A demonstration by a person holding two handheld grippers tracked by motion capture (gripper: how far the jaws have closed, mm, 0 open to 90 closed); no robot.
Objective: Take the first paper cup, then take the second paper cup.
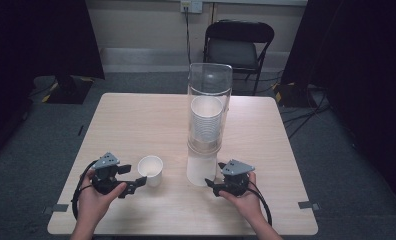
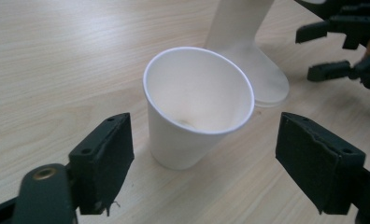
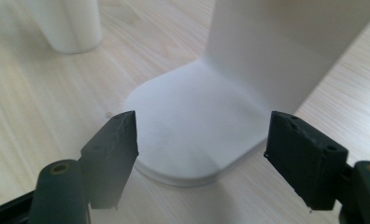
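A pale wood-grain table with rounded corners stands on grey carpet. Near its middle rises a cup dispenser: a tall clear plastic tube holding a ribbed stack of white paper cups, set on a frosted white stand with a flat, rounded base plate that looks matte and smooth in the right gripper view.

Left of the dispenser's base, on the near part of the table, a single white paper cup stands upright and apart from the stand. It is a tapered cone shape with a thin rolled rim, and its inside shows a faint mark at the bottom in the left gripper view.

The left gripper, black with a grey three-cornered plate on top, is held in the person's left hand just left of the cup; its jaws are spread wide, one to each side of the cup without touching it. The right gripper, held in the right hand, sits near the stand's base with its jaws also spread apart, gripping nothing.

A black folding chair stands beyond the far edge of the table.
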